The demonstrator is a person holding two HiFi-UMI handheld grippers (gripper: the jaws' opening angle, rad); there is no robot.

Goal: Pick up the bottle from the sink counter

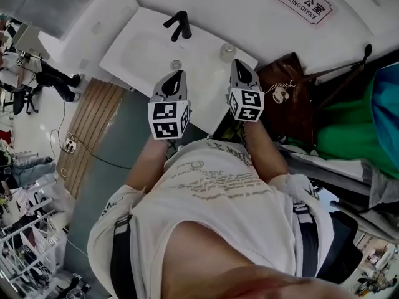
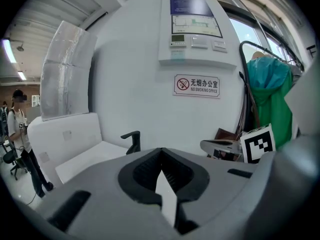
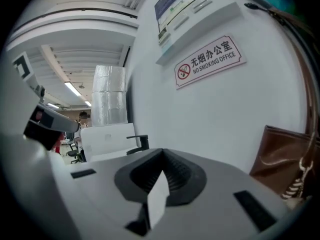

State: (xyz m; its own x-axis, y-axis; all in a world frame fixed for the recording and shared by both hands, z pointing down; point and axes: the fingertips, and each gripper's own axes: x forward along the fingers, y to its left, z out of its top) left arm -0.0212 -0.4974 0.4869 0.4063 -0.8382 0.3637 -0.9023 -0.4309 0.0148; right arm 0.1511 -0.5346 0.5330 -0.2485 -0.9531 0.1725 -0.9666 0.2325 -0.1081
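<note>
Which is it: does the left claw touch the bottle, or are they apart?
Apart. The head view shows bare sink between the left claw and the bottle.

A white wall (image 2: 130, 59) is carrying a no-smoking sign (image 2: 197, 85), a green garment (image 2: 267, 94) is hanging beside a bright window (image 2: 245, 33), and strip lights (image 2: 7, 51) are glowing along the ceiling
</note>
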